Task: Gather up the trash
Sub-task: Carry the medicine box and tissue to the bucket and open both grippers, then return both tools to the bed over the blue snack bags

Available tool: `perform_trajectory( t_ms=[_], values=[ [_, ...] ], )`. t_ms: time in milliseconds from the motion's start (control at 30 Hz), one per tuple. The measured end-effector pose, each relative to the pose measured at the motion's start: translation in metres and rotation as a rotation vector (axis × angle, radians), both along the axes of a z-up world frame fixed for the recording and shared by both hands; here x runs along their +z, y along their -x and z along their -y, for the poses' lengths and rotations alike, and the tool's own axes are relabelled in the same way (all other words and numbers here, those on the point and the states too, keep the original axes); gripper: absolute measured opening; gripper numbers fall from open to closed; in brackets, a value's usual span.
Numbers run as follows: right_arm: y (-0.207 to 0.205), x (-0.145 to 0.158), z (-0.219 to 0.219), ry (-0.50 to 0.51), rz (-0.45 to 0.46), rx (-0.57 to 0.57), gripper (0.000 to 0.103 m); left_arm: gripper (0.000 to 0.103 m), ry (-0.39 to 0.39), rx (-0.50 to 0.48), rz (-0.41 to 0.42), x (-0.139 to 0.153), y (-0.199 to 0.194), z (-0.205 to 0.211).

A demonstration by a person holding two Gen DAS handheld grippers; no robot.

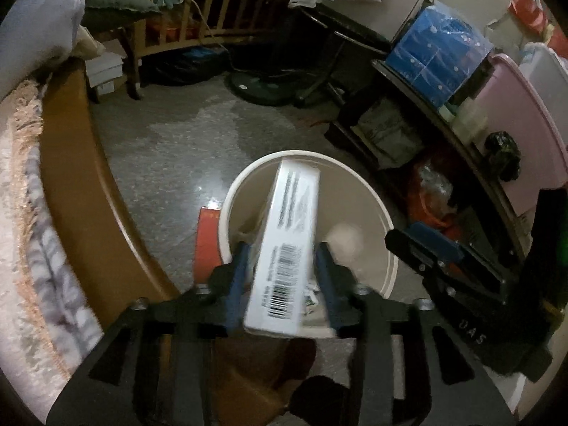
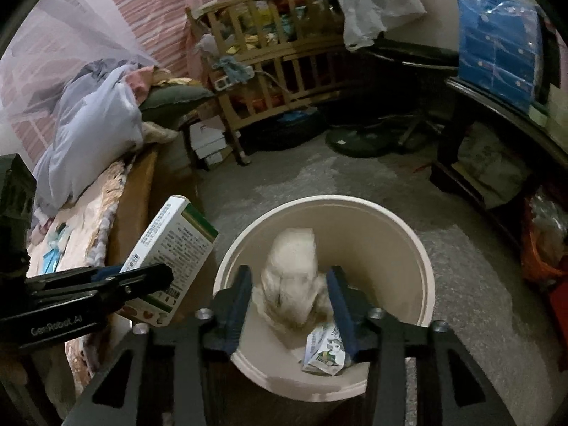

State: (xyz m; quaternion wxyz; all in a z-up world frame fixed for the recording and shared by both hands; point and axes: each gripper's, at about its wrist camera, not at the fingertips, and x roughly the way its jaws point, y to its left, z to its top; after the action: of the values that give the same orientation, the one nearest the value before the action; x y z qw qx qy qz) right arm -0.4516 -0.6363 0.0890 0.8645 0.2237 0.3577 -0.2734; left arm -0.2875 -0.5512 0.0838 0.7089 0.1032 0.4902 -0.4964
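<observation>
A cream round bin point(image 1: 355, 184) point(image 2: 426, 266) stands on the floor below both grippers. My left gripper point(image 1: 283, 245) is open over it. A white box with barcodes point(image 1: 284, 259) hangs blurred between its blue pads, with a gap showing at the left pad. In the right wrist view that box point(image 2: 170, 245) sticks up from the left gripper point(image 2: 156, 277). My right gripper point(image 2: 290, 269) is open above the bin too, with a blurred crumpled white paper wad point(image 2: 291, 269) loose between its fingers. A small cartoon carton point(image 2: 325, 351) lies in the bin's bottom.
A bed with a wooden frame point(image 1: 71, 177) runs along the left, close to the bin. An orange-red box point(image 1: 207, 238) leans beside the bin. A fan base point(image 1: 262, 88) and a wooden crib point(image 2: 284, 71) stand behind; a dark shelf with blue packs point(image 1: 436, 53) is on the right.
</observation>
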Motion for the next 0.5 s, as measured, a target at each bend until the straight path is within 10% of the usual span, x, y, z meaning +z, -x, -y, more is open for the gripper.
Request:
perform_trajectory(
  t_ms=[500],
  values=[
    [-0.005, -0.007, -0.006, -0.023, -0.026, 0.024, 0.044, 0.050, -0.025, 0.061, 0.056, 0.006, -0.008, -0.032]
  ],
)
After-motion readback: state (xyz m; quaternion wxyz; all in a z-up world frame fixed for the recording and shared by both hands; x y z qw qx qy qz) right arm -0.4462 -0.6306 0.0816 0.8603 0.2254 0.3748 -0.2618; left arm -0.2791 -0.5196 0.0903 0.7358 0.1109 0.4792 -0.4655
